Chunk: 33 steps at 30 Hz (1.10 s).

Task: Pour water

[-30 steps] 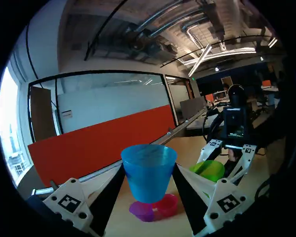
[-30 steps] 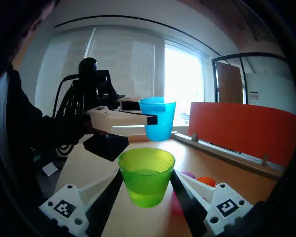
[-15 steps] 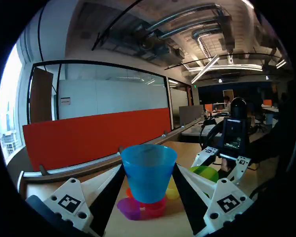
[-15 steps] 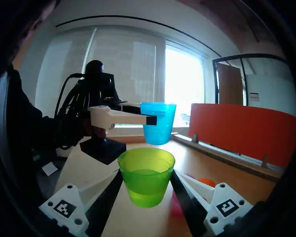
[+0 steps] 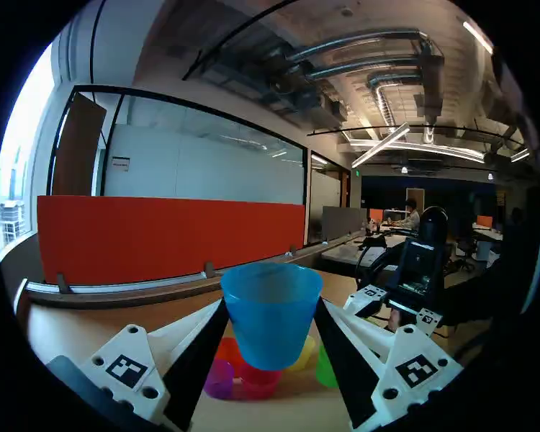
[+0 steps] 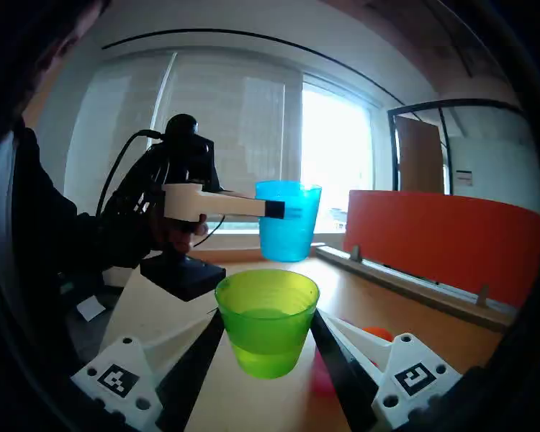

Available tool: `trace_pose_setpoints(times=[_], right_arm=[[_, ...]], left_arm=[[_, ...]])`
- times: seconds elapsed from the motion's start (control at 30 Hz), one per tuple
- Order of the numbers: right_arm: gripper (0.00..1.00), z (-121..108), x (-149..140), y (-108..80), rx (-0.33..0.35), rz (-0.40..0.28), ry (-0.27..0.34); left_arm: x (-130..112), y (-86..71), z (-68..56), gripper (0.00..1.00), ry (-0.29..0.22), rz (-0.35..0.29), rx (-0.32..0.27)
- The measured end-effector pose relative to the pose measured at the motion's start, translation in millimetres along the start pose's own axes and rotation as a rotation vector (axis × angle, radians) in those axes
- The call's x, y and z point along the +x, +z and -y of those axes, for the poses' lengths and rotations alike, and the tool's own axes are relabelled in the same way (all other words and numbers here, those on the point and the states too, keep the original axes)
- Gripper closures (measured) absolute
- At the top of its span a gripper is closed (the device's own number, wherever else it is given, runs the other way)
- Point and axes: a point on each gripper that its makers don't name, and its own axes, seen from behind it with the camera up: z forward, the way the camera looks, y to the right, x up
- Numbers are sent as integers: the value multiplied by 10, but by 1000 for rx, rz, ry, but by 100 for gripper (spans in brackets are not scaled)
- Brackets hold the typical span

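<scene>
**Two cups gripped, both upright**

Blue cup (image 5: 271,313) sat clamped between left gripper (image 5: 271,318) fingers, upright. Green cup (image 6: 268,320), part full of liquid, was pinched level in right gripper (image 6: 268,325). A hand (image 6: 175,232) held the left gripper horizontal, above and beyond the green cup. Small coloured cups (image 5: 219,378) stood on the table (image 5: 90,331) beneath.

blue cup (image 5: 271,317), see-through; lime green cup (image 6: 268,331), yellow-green water inside; white fingers (image 5: 162,340) with black-and-white square markers; orange partition (image 5: 162,234); purple cup (image 5: 218,379), pink cup (image 5: 259,378) on tan table (image 5: 75,331)
</scene>
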Motion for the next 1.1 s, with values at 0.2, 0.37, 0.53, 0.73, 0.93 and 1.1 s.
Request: trace_pose_setpoints(times=[0.2, 0.37, 0.53, 0.73, 0.93, 1.1], right_arm=[[14, -10, -11, -7, -3, 6, 2], [14, -24, -32, -13, -3, 16, 7], [14, -40, -56, -16, -3, 28, 12], [14, -53, -95, -21, -1, 45, 21], [14, -67, -98, -18, 3, 51, 29], [14, -74, -129, -31, 7, 60, 32]], left_arm=[[-134, -3, 22, 17, 7, 52, 2], [-224, -15, 29, 17, -6, 88, 2], [-315, -25, 60, 17, -13, 124, 5], [-427, -60, 104, 17, 32, 178, 14], [-529, -58, 78, 17, 31, 214, -1], [-573, -65, 101, 17, 30, 226, 2]])
